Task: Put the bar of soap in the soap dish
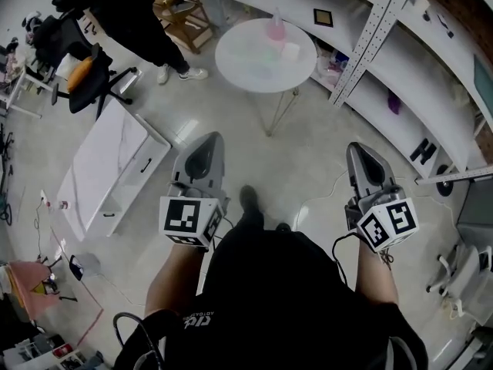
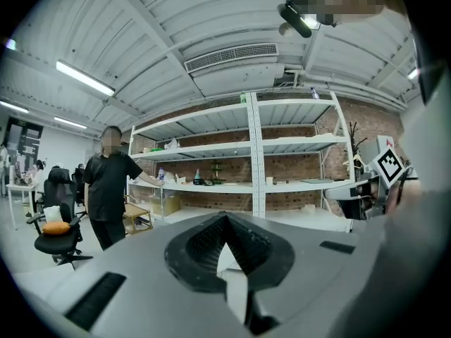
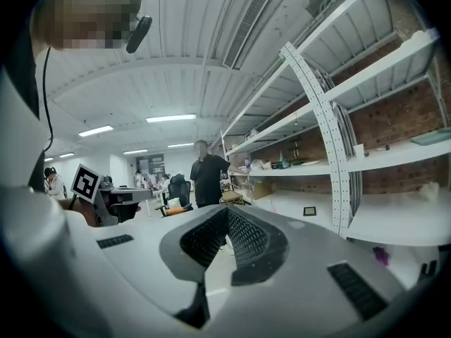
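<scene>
A round white table [image 1: 240, 66] stands a few steps ahead of me. On it are a pink object [image 1: 276, 29], a small white block [image 1: 291, 50] and a pale green patch [image 1: 269, 54]; they are too small to tell which is the soap or the dish. My left gripper [image 1: 209, 137] and right gripper [image 1: 357, 146] are held side by side in front of my body, pointing toward the table and well short of it. In the left gripper view the left gripper [image 2: 225, 217] has its jaws together with nothing in them. The right gripper [image 3: 225, 210] looks the same in its own view.
A white cabinet [image 1: 108, 168] lies on the floor at the left. Behind it is an office chair with an orange cushion [image 1: 88, 79] and a person in black [image 1: 131, 14]. White shelving [image 1: 400, 68] runs along the right, and a wooden stool [image 1: 181, 10] stands behind the table.
</scene>
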Demonstrator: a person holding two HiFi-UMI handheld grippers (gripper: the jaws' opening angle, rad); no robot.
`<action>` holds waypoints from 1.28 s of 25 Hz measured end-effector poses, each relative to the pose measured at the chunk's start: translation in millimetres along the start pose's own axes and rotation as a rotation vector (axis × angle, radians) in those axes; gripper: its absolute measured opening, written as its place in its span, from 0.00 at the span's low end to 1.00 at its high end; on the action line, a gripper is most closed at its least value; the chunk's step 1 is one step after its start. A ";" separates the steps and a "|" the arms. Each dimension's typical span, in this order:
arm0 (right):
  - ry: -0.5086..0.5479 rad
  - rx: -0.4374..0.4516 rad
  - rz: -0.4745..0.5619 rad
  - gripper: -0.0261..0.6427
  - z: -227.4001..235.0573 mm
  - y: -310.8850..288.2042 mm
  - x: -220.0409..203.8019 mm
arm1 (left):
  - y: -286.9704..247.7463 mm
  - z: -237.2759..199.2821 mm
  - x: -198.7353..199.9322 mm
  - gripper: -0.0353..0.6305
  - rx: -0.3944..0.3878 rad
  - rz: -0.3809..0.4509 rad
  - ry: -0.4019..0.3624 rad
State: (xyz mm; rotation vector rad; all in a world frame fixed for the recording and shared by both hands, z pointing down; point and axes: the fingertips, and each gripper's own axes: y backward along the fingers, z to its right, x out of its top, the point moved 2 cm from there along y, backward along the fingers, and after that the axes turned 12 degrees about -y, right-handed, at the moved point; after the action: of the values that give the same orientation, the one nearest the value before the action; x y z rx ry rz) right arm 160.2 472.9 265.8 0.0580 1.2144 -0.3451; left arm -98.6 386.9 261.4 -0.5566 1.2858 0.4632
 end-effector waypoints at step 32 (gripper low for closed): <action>-0.009 0.011 0.029 0.06 -26.4 -243.5 37.5 | -155.2 -166.2 -44.8 0.05 -0.128 0.023 0.080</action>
State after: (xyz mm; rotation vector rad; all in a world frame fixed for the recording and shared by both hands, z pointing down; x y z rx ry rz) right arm 76.8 239.8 255.7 0.0834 1.2021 -0.3263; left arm -140.3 161.4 294.3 -0.6740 1.3467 0.5495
